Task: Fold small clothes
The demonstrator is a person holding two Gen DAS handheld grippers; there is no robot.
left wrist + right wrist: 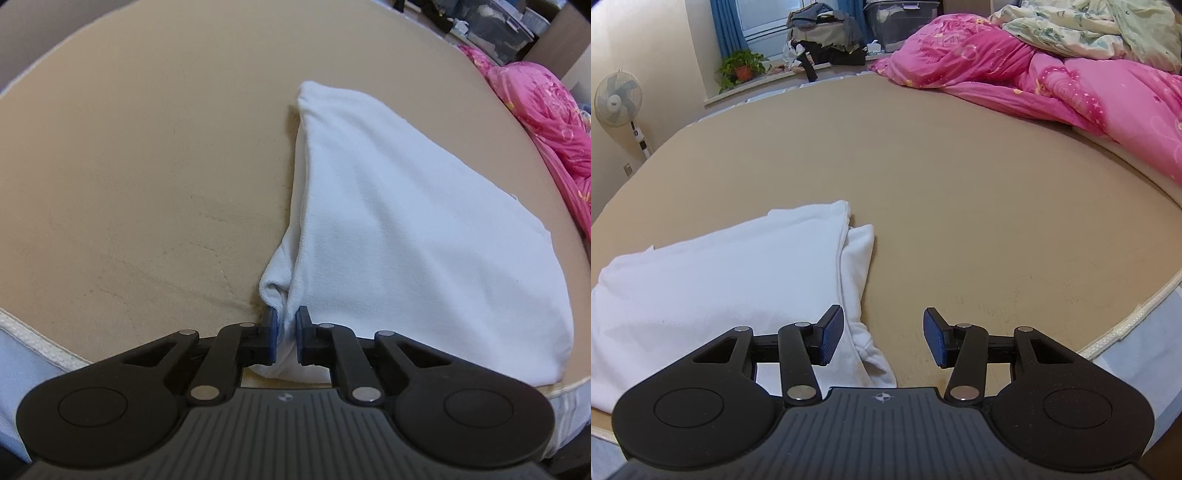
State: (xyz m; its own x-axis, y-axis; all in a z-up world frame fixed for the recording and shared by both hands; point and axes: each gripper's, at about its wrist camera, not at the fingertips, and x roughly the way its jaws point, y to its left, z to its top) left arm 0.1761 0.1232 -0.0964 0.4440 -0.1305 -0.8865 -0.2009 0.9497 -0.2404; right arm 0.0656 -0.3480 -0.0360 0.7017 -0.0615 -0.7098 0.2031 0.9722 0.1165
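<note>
Now, grip: left gripper has its jaws pinched on the near left corner of the white garment; bunched cloth sits between the blue pads.
Free gripper: right gripper stands with jaws apart, nothing between them, over the garment's right edge.
Garment place: lies partly folded on the tan mattress, close to the mattress's near edge, well apart from the pink quilt.
Risk, layers: the pinch looks taken on a thick bunch, so only some layers may be caught; lifting could let the lower layer drop and undo the fold.
Risk, drag: pulling from one corner alone may slide the whole garment toward the piped near edge, skewing it.
Risk, slip: soft cloth may creep out of the pads if tugged fast.
Left view only: the pinch itself.
Right view only: loose under-layer sticking out at the far right corner; the fan and potted plant by the window.
</note>
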